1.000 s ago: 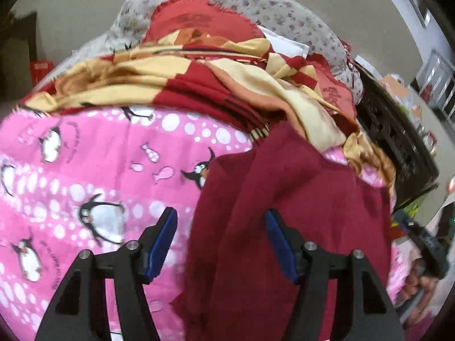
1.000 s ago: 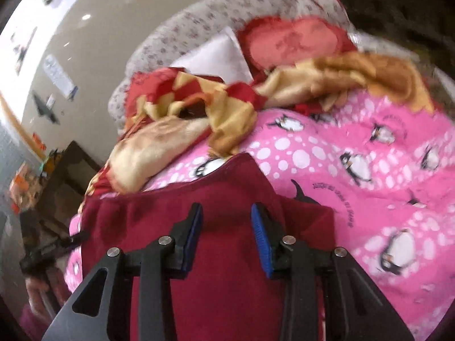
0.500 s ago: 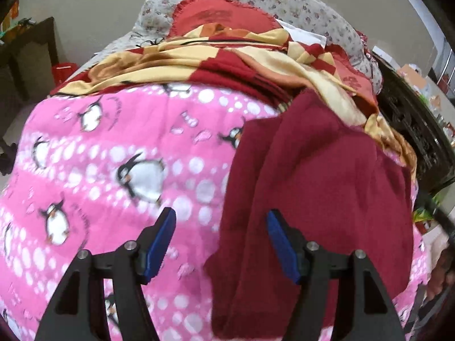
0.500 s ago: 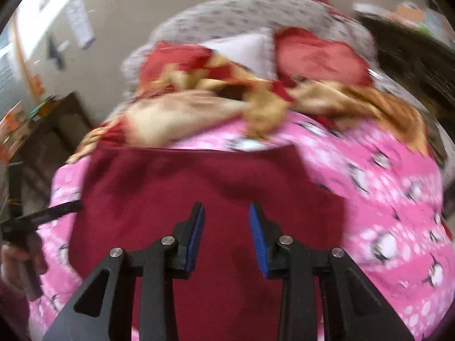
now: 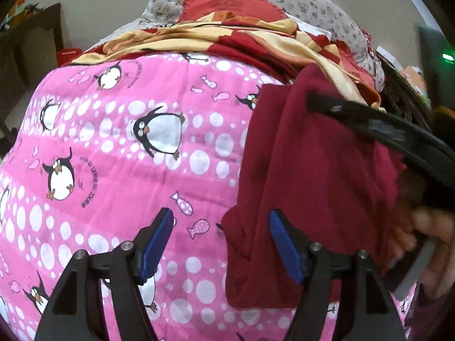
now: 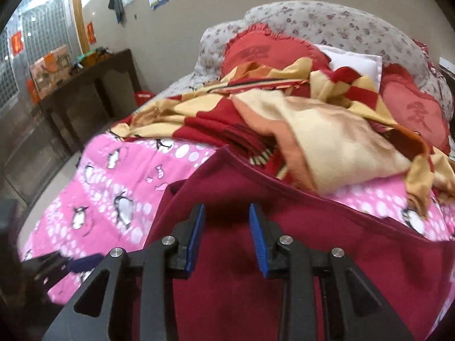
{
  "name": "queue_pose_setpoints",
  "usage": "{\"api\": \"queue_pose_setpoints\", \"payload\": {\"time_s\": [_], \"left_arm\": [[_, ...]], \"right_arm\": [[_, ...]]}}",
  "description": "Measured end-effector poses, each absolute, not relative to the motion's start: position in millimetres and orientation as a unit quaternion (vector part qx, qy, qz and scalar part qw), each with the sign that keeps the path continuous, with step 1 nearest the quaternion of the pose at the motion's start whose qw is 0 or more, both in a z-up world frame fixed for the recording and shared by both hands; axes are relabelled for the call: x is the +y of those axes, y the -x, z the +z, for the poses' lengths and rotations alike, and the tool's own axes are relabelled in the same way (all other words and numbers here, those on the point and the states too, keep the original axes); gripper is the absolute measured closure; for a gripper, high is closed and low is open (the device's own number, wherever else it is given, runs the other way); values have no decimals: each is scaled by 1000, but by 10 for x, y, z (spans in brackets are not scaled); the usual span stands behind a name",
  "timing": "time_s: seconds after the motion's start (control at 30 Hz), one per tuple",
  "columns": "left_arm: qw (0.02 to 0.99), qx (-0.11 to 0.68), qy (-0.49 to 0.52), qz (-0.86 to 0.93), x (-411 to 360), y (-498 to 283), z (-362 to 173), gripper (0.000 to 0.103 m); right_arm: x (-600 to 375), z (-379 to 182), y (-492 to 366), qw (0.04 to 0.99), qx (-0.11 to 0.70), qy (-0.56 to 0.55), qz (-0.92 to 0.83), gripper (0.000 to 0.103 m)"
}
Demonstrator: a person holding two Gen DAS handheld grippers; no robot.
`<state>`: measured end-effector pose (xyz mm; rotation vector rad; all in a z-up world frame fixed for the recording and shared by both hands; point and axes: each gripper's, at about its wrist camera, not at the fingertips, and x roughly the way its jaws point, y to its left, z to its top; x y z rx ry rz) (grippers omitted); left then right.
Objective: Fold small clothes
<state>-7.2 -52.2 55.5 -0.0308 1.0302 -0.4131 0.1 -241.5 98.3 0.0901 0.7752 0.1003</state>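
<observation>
- Pink bedding fills both views: a quilt (image 5: 119, 147) printed with penguins, fish and white dots covers a bed, with a beige wall behind.
- At the head of the bed lies a rumpled red and cream blanket (image 6: 298, 130), and beyond it a red pillow (image 5: 230, 4) and a grey floral pillow (image 6: 335, 25).
- A dark wooden desk (image 6: 85, 85) stands against the wall beside the bed, carrying boxes.
- The task's thing, a dark red garment (image 5: 312, 170), lies on the quilt, on the right side of the left wrist view.
- In that view its long axis runs from the near edge of the bed away toward the blanket, and its far end touches the blanket.
- Its near left corner is bunched into soft folds; the rest lies fairly flat.
- The left claw (image 5: 221, 247) is released, its blue pads wide apart, one pad over the quilt and the other over the garment's near left edge, gripping nothing.
- The right claw (image 6: 226, 236) is also released, with a narrower gap, low over the garment (image 6: 312, 244); no cloth sits between its pads.
- The right claw's black finger crosses the garment at the right of the left wrist view, with a blurred hand (image 5: 426, 241) below it.
</observation>
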Motion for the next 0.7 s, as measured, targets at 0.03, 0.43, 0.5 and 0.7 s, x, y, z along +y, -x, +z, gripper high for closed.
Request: {"api": "queue_pose_setpoints", "payload": {"time_s": [0.03,0.43,0.5,0.7], "left_arm": [[849,490,16,-196,-514,73,545,29],[847,494,16,-197,-520,90,497,29],[846,496,17,-196,-519,88,486,27],[844,501,25,-188,-538,102,431,24]], "right_arm": [[-2383,916,-81,919,390,-43,45,72],[-2595,1034,228,921,379,-64,60,72],[-2729,1080,467,929,363,-54,46,72],[-3366,997,818,932,355,-53,-50,72]]}}
